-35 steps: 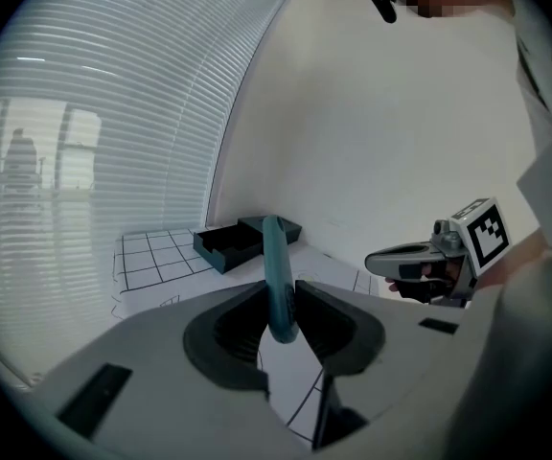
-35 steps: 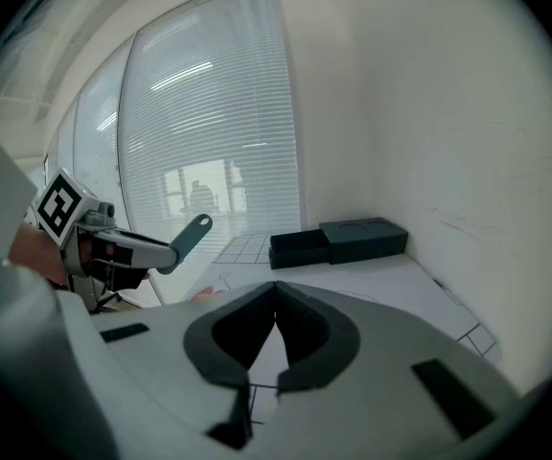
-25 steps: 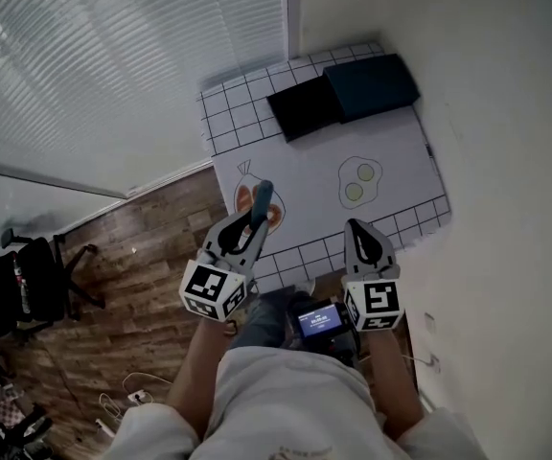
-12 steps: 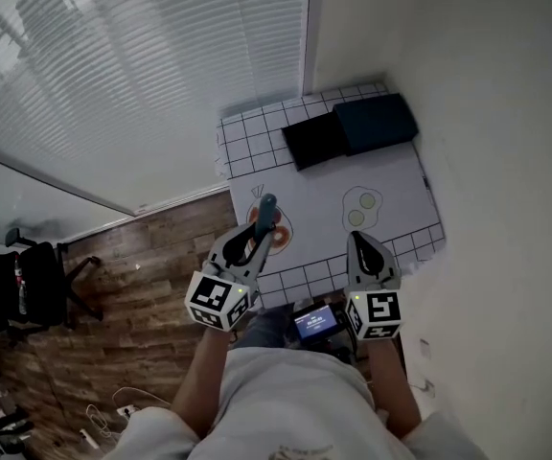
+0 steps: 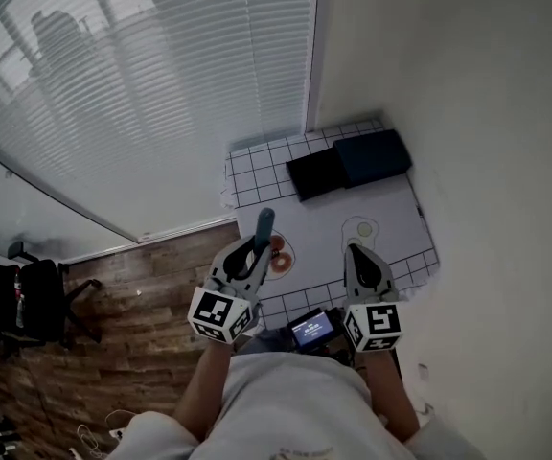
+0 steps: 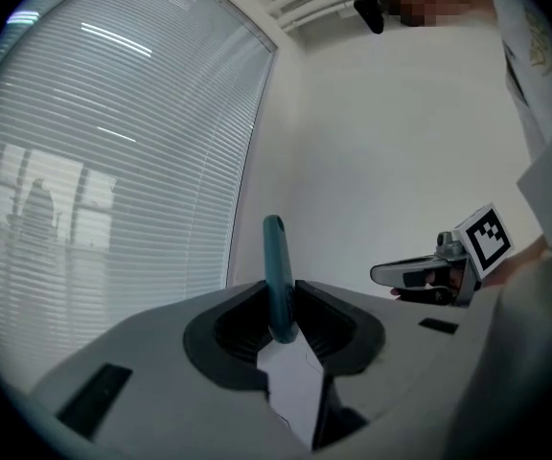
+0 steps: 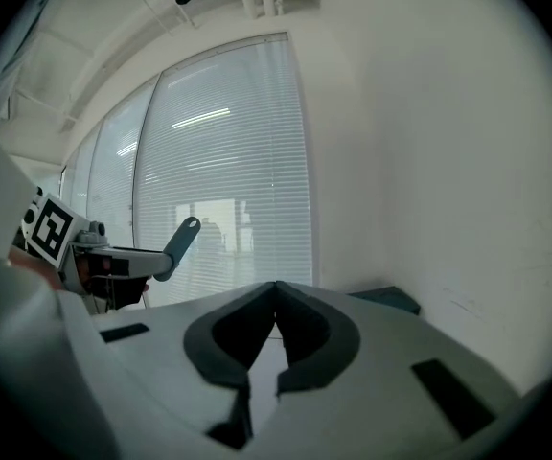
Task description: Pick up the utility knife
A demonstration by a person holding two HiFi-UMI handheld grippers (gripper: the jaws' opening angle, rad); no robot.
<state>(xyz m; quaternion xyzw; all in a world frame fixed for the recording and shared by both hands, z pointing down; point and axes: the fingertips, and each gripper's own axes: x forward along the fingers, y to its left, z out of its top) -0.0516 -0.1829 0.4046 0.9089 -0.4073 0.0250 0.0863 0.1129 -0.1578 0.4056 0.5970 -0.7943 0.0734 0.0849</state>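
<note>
The teal utility knife (image 5: 264, 224) sticks out forward from my left gripper (image 5: 255, 252), whose jaws are shut on its lower end. In the left gripper view the utility knife (image 6: 275, 271) stands upright between the dark pads, high above the table. In the right gripper view the utility knife (image 7: 180, 241) shows at the left, slanting up from the left gripper (image 7: 113, 257). My right gripper (image 5: 360, 264) is beside it at about the same height, jaws shut (image 7: 276, 307) with nothing between them. Both are held well above the small white table (image 5: 391, 199).
On the table's far end lie a black box (image 5: 316, 173) and a dark blue box (image 5: 372, 156). Drawn food pictures mark the mat (image 5: 360, 228). Window blinds (image 5: 142, 94) fill the left, a white wall the right. A black chair (image 5: 27, 300) stands on the wooden floor at far left.
Both grippers have risen together, the left one carrying the knife; the table looks smaller and farther below. Neither gripper's jaws changed.
</note>
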